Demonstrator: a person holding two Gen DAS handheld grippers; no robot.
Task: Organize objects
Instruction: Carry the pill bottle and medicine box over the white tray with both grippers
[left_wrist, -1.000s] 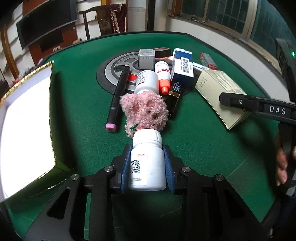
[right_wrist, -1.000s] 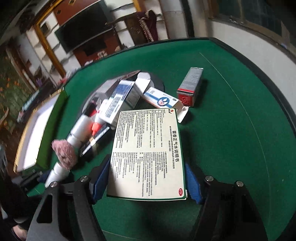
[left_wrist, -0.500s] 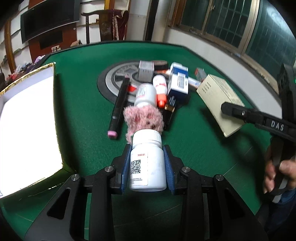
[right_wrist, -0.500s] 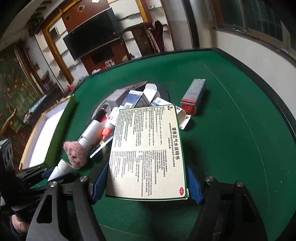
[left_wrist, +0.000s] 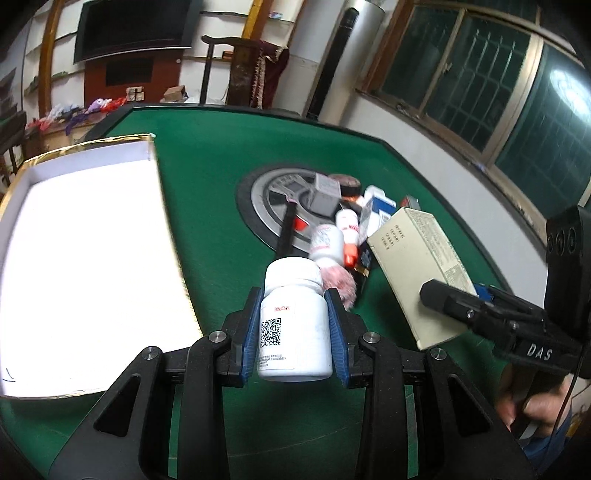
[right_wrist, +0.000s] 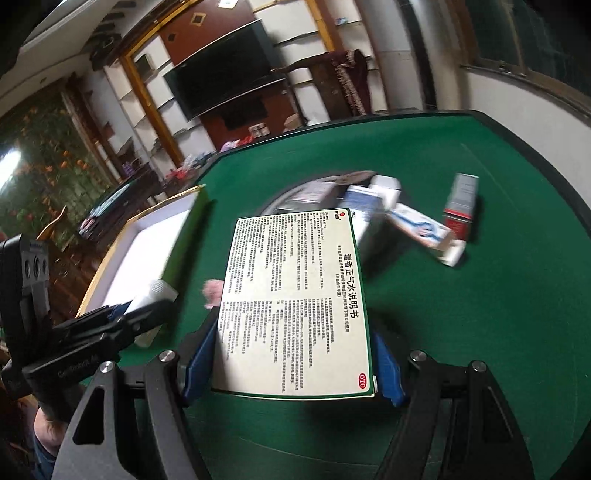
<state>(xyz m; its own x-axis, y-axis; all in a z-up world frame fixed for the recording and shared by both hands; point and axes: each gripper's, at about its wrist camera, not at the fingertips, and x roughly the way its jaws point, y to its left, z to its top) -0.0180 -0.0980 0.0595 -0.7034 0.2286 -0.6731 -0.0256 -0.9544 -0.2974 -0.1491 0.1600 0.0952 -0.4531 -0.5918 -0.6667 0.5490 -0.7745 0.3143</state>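
Left wrist view: the left gripper (left_wrist: 295, 332) has its blue jaws clamped on a white plastic pill bottle (left_wrist: 293, 325), lifted above the green felt bench (left_wrist: 207, 206) beside the white gold-rimmed tray (left_wrist: 81, 258) at its left edge. The right gripper (right_wrist: 295, 354), jaws spread wide, grips a flat cream printed medicine box (right_wrist: 295, 306) above the bench's middle.

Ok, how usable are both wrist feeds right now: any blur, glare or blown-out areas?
Left wrist view: the white open box is blown out, no inner detail; the pile of small items is smeared by motion, while the held white plastic bottle stays sharp. Right wrist view: the held cream printed carton is crisp, the loose cartons behind blurred; both views bend strongly at the edges.
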